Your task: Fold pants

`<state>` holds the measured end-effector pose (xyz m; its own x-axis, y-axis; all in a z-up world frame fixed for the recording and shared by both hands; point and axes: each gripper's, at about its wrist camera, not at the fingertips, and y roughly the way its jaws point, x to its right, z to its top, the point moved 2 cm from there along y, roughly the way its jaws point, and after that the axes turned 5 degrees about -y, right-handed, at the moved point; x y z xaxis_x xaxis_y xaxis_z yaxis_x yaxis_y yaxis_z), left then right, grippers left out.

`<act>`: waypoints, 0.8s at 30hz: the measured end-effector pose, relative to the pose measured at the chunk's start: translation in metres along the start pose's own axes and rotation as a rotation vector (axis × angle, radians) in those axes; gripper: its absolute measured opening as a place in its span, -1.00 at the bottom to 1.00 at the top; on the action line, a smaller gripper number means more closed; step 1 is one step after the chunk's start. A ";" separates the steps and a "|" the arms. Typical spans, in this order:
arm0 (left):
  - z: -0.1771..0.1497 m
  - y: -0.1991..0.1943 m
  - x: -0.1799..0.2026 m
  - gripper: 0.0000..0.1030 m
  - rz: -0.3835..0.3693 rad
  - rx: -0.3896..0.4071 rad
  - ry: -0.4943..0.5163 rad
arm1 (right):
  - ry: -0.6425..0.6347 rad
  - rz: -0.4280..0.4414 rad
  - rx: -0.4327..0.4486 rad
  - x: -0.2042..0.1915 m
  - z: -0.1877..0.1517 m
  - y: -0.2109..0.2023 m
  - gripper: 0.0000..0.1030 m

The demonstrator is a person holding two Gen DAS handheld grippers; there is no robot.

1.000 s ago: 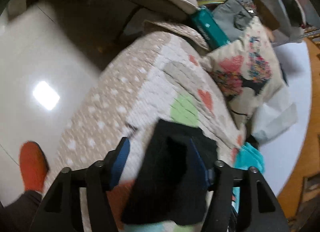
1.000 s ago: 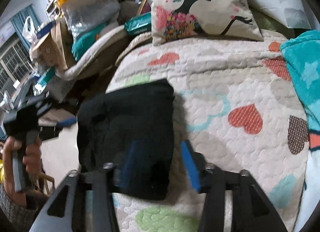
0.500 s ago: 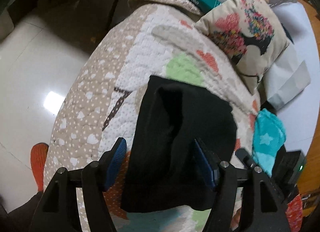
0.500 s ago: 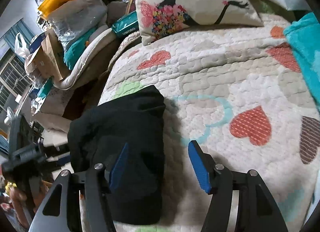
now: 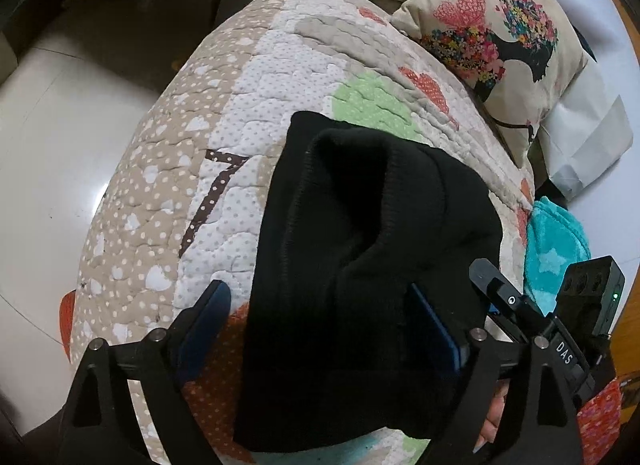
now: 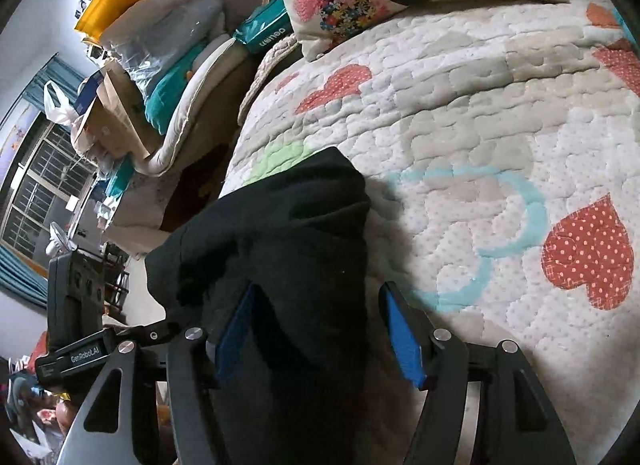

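The black pants (image 5: 360, 233) lie folded in a thick bundle on the heart-patterned quilt (image 5: 256, 97), near the bed's rounded edge. My left gripper (image 5: 320, 317) is open, its blue pads either side of the bundle's near part. In the right wrist view the pants (image 6: 296, 249) lie between the open blue pads of my right gripper (image 6: 320, 333). The other gripper shows at each view's edge: the right one in the left wrist view (image 5: 560, 329), the left one in the right wrist view (image 6: 80, 321). I cannot tell whether any pad touches the cloth.
A floral pillow (image 5: 492, 21) lies at the head of the bed, with a white bag (image 5: 584, 137) and a teal blanket (image 5: 556, 241) to the right. A glossy floor (image 5: 48, 169) drops off left of the bed. Piled boxes and bags (image 6: 132, 49) stand beside it.
Both grippers have moved in closer over the pants, so the bundle now fills more of each view. The right gripper has come into the left wrist view.
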<state>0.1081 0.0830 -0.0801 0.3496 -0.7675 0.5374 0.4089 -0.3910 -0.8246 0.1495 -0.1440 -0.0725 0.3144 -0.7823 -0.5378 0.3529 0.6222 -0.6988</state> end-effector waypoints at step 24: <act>-0.004 -0.026 0.044 -0.33 -0.059 0.109 0.134 | -0.105 -0.028 0.061 -0.029 0.013 -0.021 -0.28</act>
<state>0.1099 0.0574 -0.0358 0.2094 -0.8087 0.5496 0.5170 -0.3855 -0.7643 0.1446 -0.1342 -0.0356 0.3928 -0.7940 -0.4641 0.4147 0.6033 -0.6812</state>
